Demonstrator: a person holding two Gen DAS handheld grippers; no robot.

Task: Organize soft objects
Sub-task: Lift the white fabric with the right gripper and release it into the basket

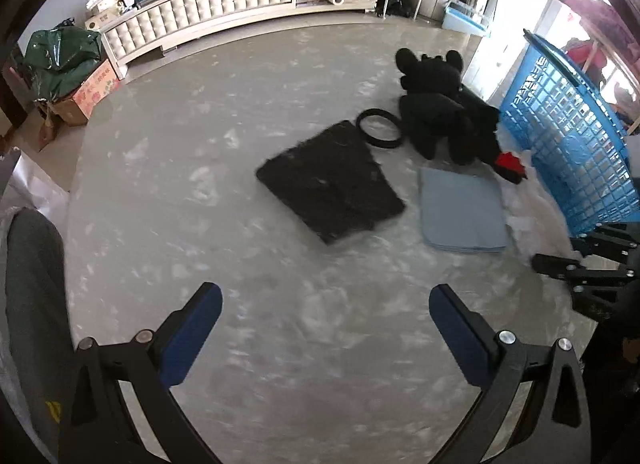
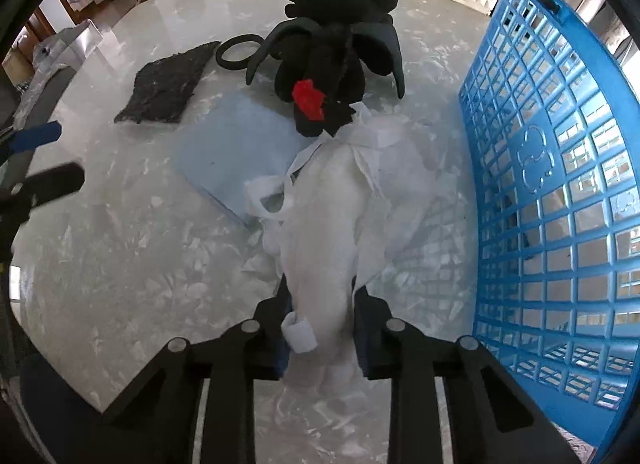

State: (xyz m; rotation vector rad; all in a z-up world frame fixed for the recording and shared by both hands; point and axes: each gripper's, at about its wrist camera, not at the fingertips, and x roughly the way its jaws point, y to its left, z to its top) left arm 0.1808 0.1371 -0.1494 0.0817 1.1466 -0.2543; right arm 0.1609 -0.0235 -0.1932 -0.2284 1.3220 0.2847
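My right gripper (image 2: 320, 296) is shut on a white cloth garment (image 2: 328, 204) that lies bunched on the marble table beside the blue basket (image 2: 560, 184). My left gripper (image 1: 326, 304) is open and empty, above bare table near the front. A black plush toy (image 1: 444, 112) with a red patch (image 2: 308, 100) sits at the back. A folded light-blue cloth (image 1: 462, 212) and a black fuzzy mat (image 1: 332, 180) lie in the middle. The white cloth (image 1: 532, 220) and the right gripper (image 1: 560, 264) show at the right of the left wrist view.
A black ring (image 1: 378, 128) lies next to the plush. The blue basket (image 1: 568, 136) stands at the table's right edge. A cream cabinet (image 1: 240, 8) and a cardboard box (image 1: 88, 96) are on the floor beyond the table (image 1: 200, 224).
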